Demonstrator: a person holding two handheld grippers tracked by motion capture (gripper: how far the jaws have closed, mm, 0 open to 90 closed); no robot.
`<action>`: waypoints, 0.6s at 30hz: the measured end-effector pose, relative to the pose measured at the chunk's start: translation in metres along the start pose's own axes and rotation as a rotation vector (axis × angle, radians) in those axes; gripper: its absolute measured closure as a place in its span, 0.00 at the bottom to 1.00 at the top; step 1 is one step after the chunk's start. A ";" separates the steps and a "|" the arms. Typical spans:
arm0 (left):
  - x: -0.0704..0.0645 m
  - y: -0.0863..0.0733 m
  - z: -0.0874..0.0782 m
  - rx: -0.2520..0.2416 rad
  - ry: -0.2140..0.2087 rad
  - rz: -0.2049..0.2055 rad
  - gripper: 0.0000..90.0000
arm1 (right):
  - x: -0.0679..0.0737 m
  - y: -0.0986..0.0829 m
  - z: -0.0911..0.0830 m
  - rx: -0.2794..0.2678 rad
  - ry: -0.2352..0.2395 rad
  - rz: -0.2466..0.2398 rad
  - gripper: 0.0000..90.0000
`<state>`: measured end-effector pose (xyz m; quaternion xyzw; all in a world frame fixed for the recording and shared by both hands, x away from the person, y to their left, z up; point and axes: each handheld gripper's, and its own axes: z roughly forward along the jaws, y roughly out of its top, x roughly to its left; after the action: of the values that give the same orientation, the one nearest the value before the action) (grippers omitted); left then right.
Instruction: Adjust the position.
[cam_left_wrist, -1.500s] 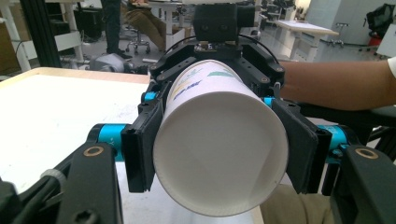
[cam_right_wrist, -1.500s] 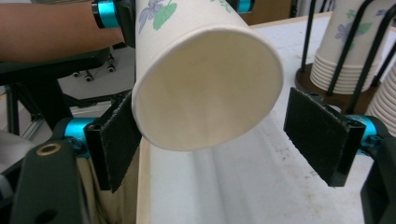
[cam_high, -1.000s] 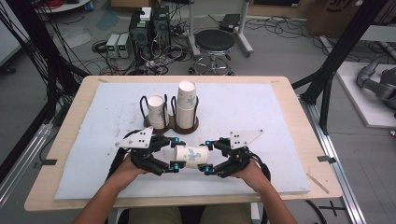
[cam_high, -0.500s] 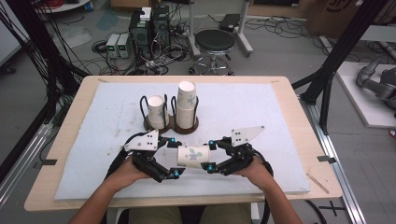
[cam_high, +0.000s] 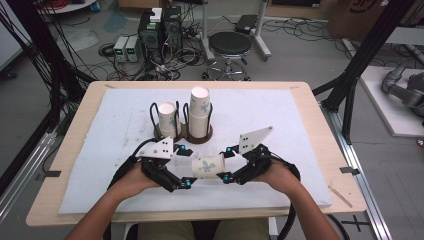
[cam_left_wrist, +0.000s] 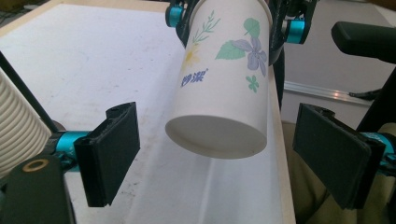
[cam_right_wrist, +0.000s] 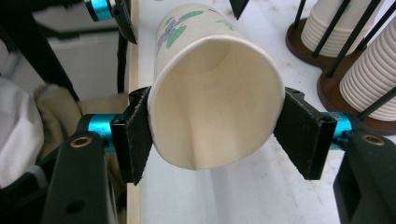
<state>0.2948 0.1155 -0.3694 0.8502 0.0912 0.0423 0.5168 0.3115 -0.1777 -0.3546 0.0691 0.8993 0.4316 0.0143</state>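
A paper cup (cam_high: 207, 166) printed with leaves and flowers lies sideways in the air just above the white mat (cam_high: 280, 125). My right gripper (cam_high: 226, 164) is shut on its rim end. In the right gripper view the two pads (cam_right_wrist: 137, 135) squeeze the open mouth of the cup (cam_right_wrist: 215, 93) slightly out of round. My left gripper (cam_high: 186, 166) is open, one jaw on each side of the cup's base without touching it. In the left gripper view the cup's base (cam_left_wrist: 217, 135) faces me between the wide-apart pads (cam_left_wrist: 112, 149).
A dark wooden holder (cam_high: 182, 134) with black wire loops stands behind the grippers, with a short cup stack (cam_high: 167, 117) and a taller cup stack (cam_high: 200, 107) in it. The table's front edge (cam_high: 200, 214) lies close under the hands. Beyond the table are a stool (cam_high: 229, 45) and cables.
My left gripper has edged right, closer around the cup's base. The right gripper has shifted slightly left and tilted, still holding the cup.
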 end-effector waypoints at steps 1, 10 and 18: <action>0.000 0.000 0.001 0.003 -0.001 0.002 0.17 | 0.000 0.003 0.000 0.020 -0.002 -0.009 0.37; -0.002 0.007 0.005 0.059 0.000 0.036 0.17 | 0.002 0.026 0.004 0.152 -0.008 -0.068 0.37; -0.003 0.008 0.009 0.088 0.002 0.044 0.17 | 0.004 0.042 0.009 0.245 -0.015 -0.119 0.37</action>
<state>0.2945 0.1030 -0.3664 0.8739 0.0745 0.0503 0.4778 0.3134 -0.1442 -0.3282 0.0200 0.9476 0.3165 0.0383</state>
